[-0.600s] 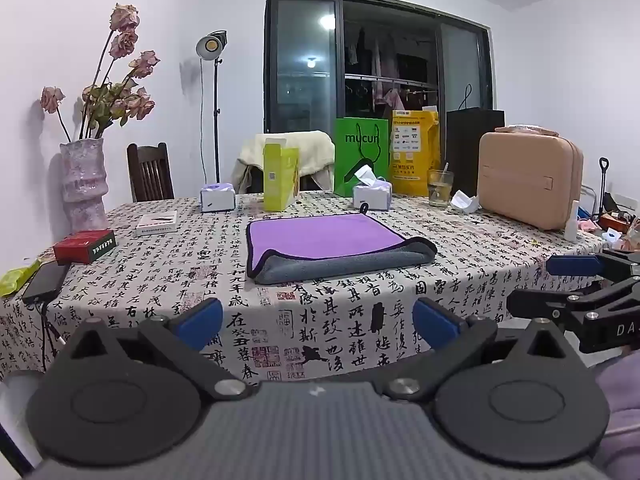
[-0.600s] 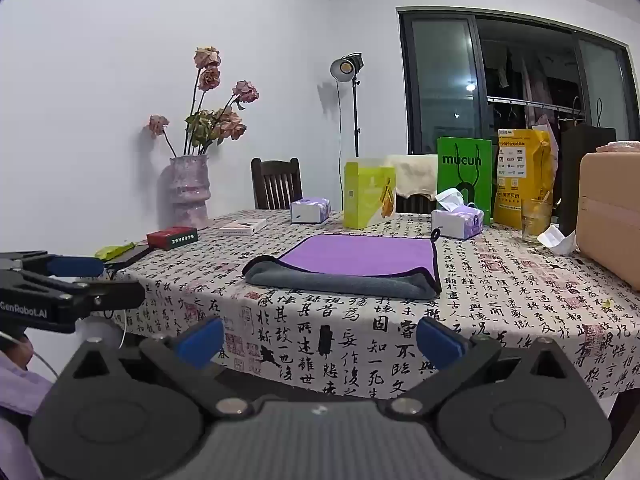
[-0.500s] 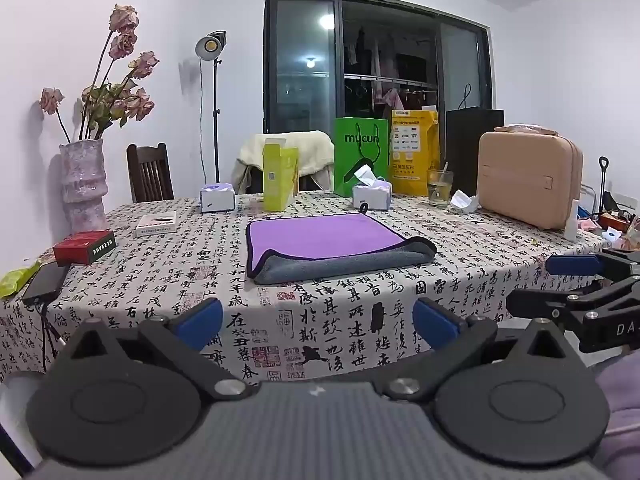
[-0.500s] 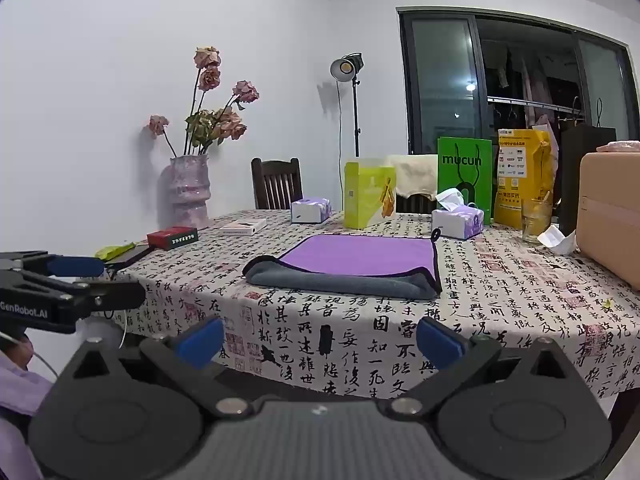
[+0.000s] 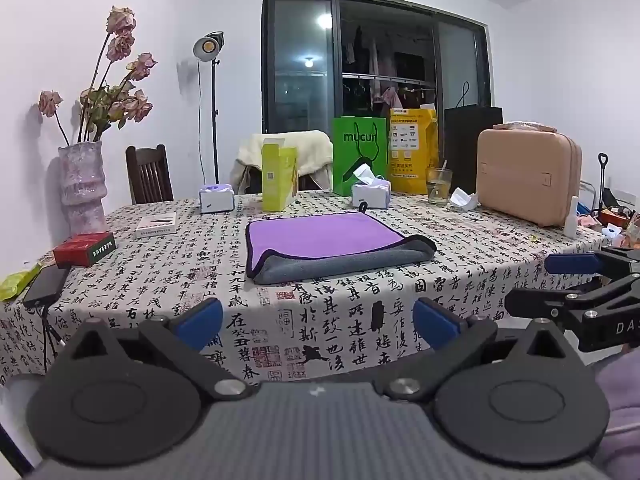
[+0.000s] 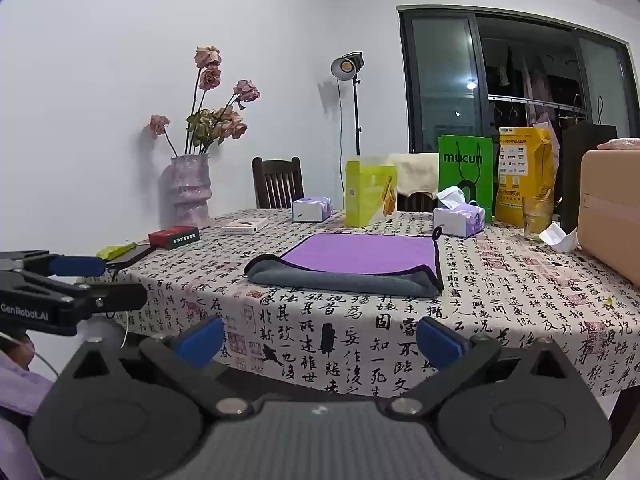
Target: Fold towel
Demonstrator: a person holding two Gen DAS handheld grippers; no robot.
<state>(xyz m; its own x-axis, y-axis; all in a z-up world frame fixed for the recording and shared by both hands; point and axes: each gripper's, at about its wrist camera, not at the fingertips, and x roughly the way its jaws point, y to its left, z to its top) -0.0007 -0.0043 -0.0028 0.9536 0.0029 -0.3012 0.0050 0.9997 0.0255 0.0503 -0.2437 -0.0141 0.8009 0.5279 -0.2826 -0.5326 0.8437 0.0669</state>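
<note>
A purple towel with a grey underside (image 5: 324,236) lies folded on the table, its grey fold along the near edge; it also shows in the right wrist view (image 6: 360,256). My left gripper (image 5: 318,322) is open and empty, held off the table's front edge, short of the towel. My right gripper (image 6: 320,338) is open and empty, also in front of the table edge. Each gripper shows from the side in the other's view, the right one (image 5: 560,280) and the left one (image 6: 92,280).
The table has a calligraphy-print cloth (image 5: 360,320). Behind the towel stand tissue boxes (image 5: 370,194), a yellow-green box (image 5: 278,178), bags and a glass (image 5: 438,186). A pink case (image 5: 528,176) is at the right; a vase (image 5: 82,184), a red box (image 5: 84,248) and a phone (image 5: 46,286) at the left.
</note>
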